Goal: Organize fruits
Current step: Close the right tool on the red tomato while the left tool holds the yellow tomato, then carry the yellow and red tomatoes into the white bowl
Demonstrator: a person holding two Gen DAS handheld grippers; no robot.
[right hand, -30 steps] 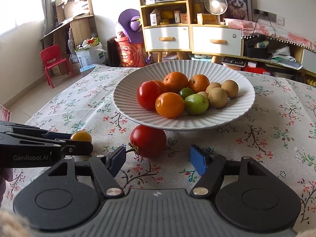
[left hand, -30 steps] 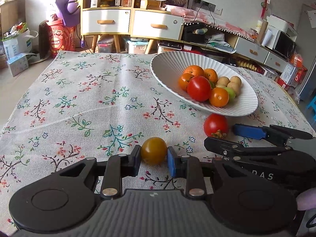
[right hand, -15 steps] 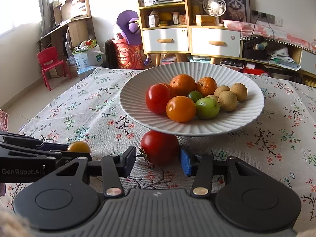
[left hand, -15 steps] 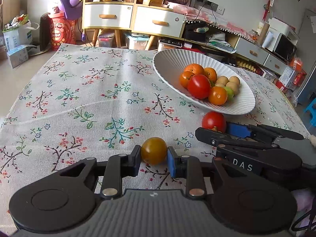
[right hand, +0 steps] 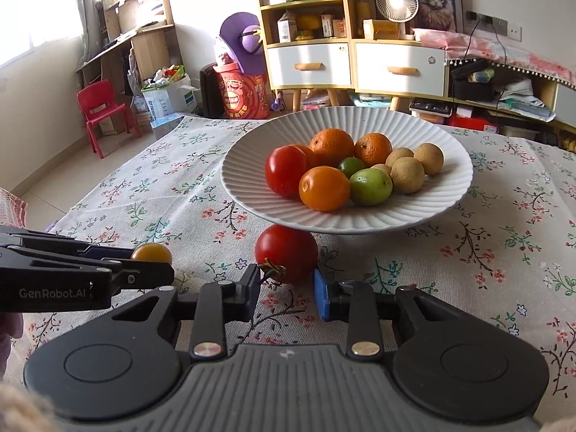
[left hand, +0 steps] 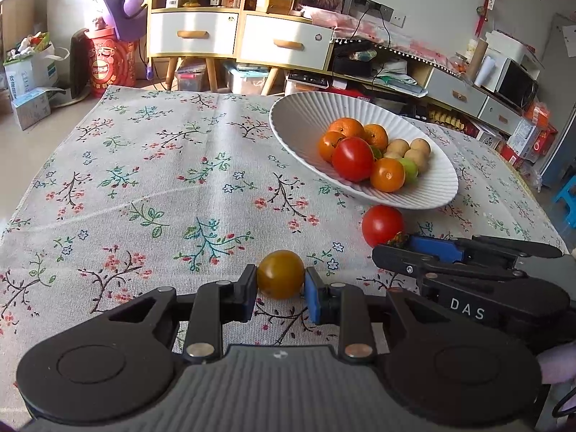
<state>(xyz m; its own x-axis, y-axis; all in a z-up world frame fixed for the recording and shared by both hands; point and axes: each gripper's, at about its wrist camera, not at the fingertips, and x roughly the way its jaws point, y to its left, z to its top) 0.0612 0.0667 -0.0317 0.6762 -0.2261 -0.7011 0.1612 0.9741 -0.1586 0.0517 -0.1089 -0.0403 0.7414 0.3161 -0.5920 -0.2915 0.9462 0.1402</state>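
Observation:
My left gripper is shut on a small yellow tomato, held just above the floral tablecloth. My right gripper has closed around a red tomato that sits just in front of the white ribbed plate; its pads touch the tomato's sides. The plate holds oranges, a red tomato, green fruits and brown longans. In the left wrist view the right gripper lies to the right, with the red tomato at its tip. In the right wrist view the left gripper lies to the left.
The floral tablecloth covers the table. Cabinets with drawers, a red child's chair and boxes stand beyond the far edge. The plate sits on the right half of the table.
My right gripper has moved forward and closed from wide open onto the red tomato. My left gripper has kept hold of the yellow tomato and lifted slightly.

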